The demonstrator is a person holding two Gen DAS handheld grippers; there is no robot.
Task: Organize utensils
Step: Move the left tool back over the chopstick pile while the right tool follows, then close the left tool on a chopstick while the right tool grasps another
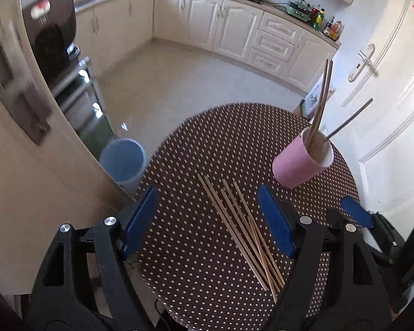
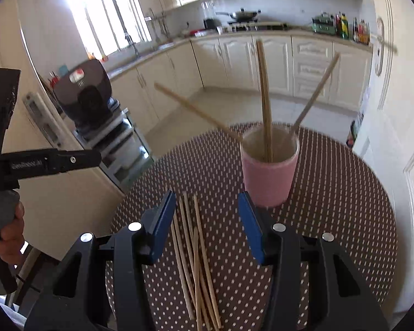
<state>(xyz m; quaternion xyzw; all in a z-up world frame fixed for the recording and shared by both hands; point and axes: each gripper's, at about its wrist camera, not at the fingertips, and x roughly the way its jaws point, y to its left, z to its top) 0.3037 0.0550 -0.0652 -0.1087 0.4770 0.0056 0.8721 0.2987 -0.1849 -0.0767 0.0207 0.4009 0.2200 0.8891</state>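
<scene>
Several wooden chopsticks [image 1: 241, 227] lie loose on the round brown polka-dot table [image 1: 207, 143]. A pink cup [image 1: 303, 160] stands at the table's right with several chopsticks [image 1: 321, 102] upright in it. My left gripper [image 1: 208, 215] is open and empty, above the loose chopsticks. In the right wrist view the loose chopsticks [image 2: 196, 256] lie between the fingers of my open, empty right gripper [image 2: 207, 220], with the pink cup [image 2: 267, 176] just beyond, holding several chopsticks [image 2: 265, 96]. The right gripper's blue finger [image 1: 356, 211] shows in the left wrist view.
A blue bin [image 1: 123, 161] stands on the floor left of the table, beside a steel rack [image 1: 82, 96] with a dark appliance [image 1: 55, 27]. A white door [image 1: 386, 88] is at the right. Kitchen cabinets [image 1: 220, 22] line the far wall. The table [image 2: 345, 193] fills the right wrist view.
</scene>
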